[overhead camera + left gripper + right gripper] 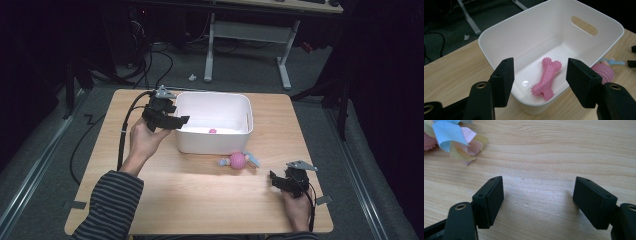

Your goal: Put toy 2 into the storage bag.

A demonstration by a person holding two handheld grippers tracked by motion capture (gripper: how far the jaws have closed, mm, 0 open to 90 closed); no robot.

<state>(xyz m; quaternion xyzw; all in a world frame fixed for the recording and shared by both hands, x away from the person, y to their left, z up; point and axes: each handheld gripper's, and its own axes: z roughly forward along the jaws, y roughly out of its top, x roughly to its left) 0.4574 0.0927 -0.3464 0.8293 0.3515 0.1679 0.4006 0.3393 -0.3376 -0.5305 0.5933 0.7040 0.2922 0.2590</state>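
While the left gripper [540, 75] hangs spread and empty over the white plastic bin [499, 32], the pink spiky rubber bone [546, 78] lies flat on the bin floor. It looks light, springy and grippy, so its narrow waist is the best hold. Nearby, the right gripper [537, 202] rests wide open and empty above the wooden table [549, 150].
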